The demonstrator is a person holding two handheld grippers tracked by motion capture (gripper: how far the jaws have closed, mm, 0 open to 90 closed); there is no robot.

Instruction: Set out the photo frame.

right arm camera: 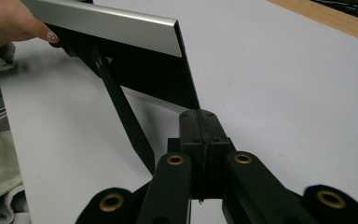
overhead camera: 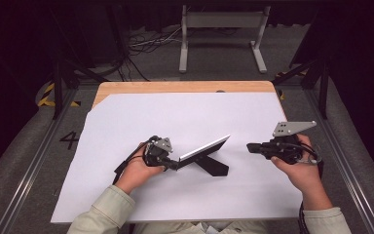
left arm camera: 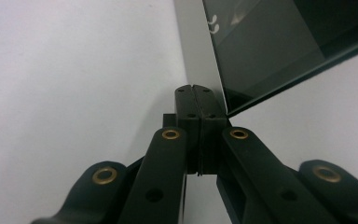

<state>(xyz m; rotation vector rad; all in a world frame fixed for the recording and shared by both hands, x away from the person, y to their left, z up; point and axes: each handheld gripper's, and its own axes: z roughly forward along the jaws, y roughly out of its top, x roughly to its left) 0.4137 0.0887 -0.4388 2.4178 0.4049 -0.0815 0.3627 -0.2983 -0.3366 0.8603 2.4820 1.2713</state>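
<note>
The tablet (overhead camera: 205, 148) is propped at a slant near the middle of the white sheet (overhead camera: 126, 117) covering the bench (overhead camera: 185, 87), its black stand flap (overhead camera: 214, 166) spread on the sheet beneath it. The left gripper (overhead camera: 171, 162) is seen at the tablet's lower left corner with its jaws pressed together; in the left gripper view the closed tips (left arm camera: 200, 100) sit right against the silver edge (left arm camera: 198, 51), though whether the corner is pinched or merely nudged cannot be told. The right gripper (overhead camera: 250, 146) is held just off the raised right end, apart from it, jaws likewise closed on nothing, and in the right gripper view the tablet's near corner (right arm camera: 186, 84) is seen just ahead of the tips. For the step to go well, the left corner should be kept steady while the right tips are brought gently to the raised edge, so the screen is moved without the flap being skidded across the sheet. A slow, light push is judged safest; the slanted glass could easily be tipped flat.
</note>
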